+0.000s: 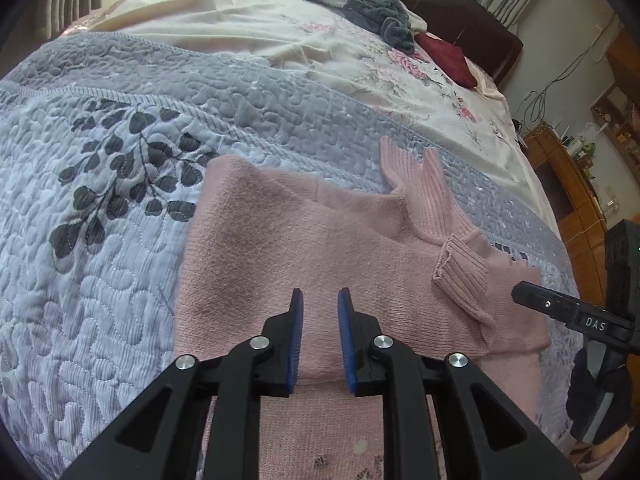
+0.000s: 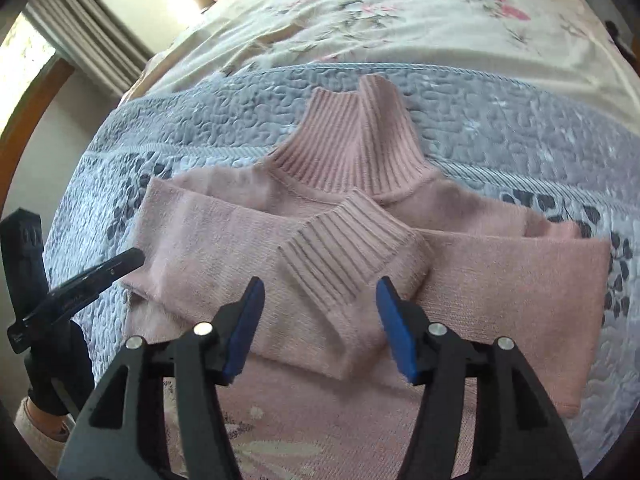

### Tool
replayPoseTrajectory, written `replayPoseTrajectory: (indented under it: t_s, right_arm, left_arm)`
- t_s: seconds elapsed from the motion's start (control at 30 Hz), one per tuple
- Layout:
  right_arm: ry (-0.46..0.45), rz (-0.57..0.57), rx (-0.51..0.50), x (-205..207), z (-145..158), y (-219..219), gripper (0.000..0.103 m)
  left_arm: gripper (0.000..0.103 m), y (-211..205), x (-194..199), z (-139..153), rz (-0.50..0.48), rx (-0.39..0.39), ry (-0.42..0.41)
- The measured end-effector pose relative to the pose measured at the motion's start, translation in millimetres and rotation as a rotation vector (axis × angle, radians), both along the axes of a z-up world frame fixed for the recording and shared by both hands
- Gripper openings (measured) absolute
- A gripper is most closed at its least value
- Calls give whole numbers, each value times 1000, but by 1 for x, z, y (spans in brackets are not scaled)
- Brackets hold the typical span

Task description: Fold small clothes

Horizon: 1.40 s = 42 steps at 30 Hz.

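Observation:
A pink turtleneck sweater [image 1: 280,248] lies flat on the grey quilted bedspread [image 1: 100,240], its ribbed collar [image 2: 360,136] pointing away. Both sleeves are folded across the chest, with a ribbed cuff [image 2: 344,252] lying on top. My left gripper [image 1: 320,296] hovers over the sweater's body, its blue pads a small gap apart with nothing between them. In the right wrist view my right gripper [image 2: 320,284] stands wide open just above that cuff, holding nothing. Each gripper shows at the edge of the other's view: the right gripper's finger [image 1: 560,308] and the left gripper's finger [image 2: 100,272].
Beyond the quilt a cream floral sheet [image 1: 280,40] covers the bed. A heap of grey cloth [image 1: 360,8] and a dark red item [image 1: 448,58] lie near the dark headboard [image 1: 480,20]. Wooden furniture [image 1: 568,184] stands to the right of the bed, curtains [image 2: 92,36] to the left.

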State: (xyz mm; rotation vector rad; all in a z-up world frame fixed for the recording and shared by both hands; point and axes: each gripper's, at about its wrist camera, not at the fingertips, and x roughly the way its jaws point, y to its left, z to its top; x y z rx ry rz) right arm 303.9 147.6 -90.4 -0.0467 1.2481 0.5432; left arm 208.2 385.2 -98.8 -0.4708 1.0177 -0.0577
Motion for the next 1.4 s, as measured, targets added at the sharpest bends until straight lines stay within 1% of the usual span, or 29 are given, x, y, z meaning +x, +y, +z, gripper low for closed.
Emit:
replayPoseTrajectory:
  t_s: [0.03,0.1,0.17,0.2,0.27,0.33,0.37,0.4,0.53,0.6,0.7,0.83,0.9,1.0,1.07,1.1,1.13,1.2,1.27,1.3,1.33,1.37,1.4]
  right_arm:
    - [0,32,-34,0,-4,12,67]
    - [2,65,-119,3,-20,32,67]
    - [9,56,-194,8,-39,41,66]
    - [10,50,-228,11,-48,42,63]
    - [8,47,-277,13,-62,44,53]
    - [-24,51,-304,11,-63,43,32]
    - [-31,48,-297,11,-61,41,24]
    - [-28,39,-276,11,-57,37,9]
    - [-23,-41,-154,9,-34,5,8]
    - [-12,-100,-71,8,-22,-20,8]
    - [6,-201,15,8,-7,-53,8]
    - [63,-293,76,2,-11,-96,8]
    - [97,-329,97,-1,-18,-113,8]
    - [165,-354,143,-11,-34,-131,10]
    - [174,-358,157,-16,-39,-138,16]
    - [161,-367,147,-17,-39,-142,24]
    - [154,-380,149,-18,-39,-147,41]
    - [153,-416,202,-16,-36,-159,59]
    - [171,-443,240,-7,-38,-169,60]
    - [189,-454,254,-2,-41,-172,58]
    - [217,-451,264,2,-45,-175,50]
    - [232,-448,258,7,-48,-174,44]
    - [231,-445,240,10,-47,-174,27]
  left_arm:
    - [19,-5,4,-3,-11,-8,13]
    - [19,-14,12,-12,-30,16,43]
    - [19,-17,17,-25,-33,26,85]
    - [19,-17,18,-32,-29,21,99]
    - [19,-15,18,-38,-25,13,100]
    - [19,-13,17,-40,-24,5,100]
    - [19,-13,17,-41,-25,3,102]
    - [19,-12,17,-41,-25,0,103]
    - [19,-11,17,-42,-22,-3,106]
    - [19,-11,17,-42,-22,3,105]
    - [19,-13,18,-43,-20,8,103]
    - [19,-13,18,-44,-14,3,99]
    - [19,-12,18,-45,-14,5,99]
    - [18,-14,18,-45,-18,21,98]
    - [18,-16,18,-45,-23,30,98]
    - [18,-16,19,-44,-24,31,102]
    - [18,-16,20,-42,-23,34,109]
    - [19,-20,21,-33,-21,42,118]
    - [20,-27,23,-22,-42,35,89]
    - [21,-32,24,-19,-54,41,80]
    - [21,-38,26,-17,-68,46,78]
    - [21,-42,28,-17,-80,49,81]
    - [21,-47,30,-18,-88,54,86]
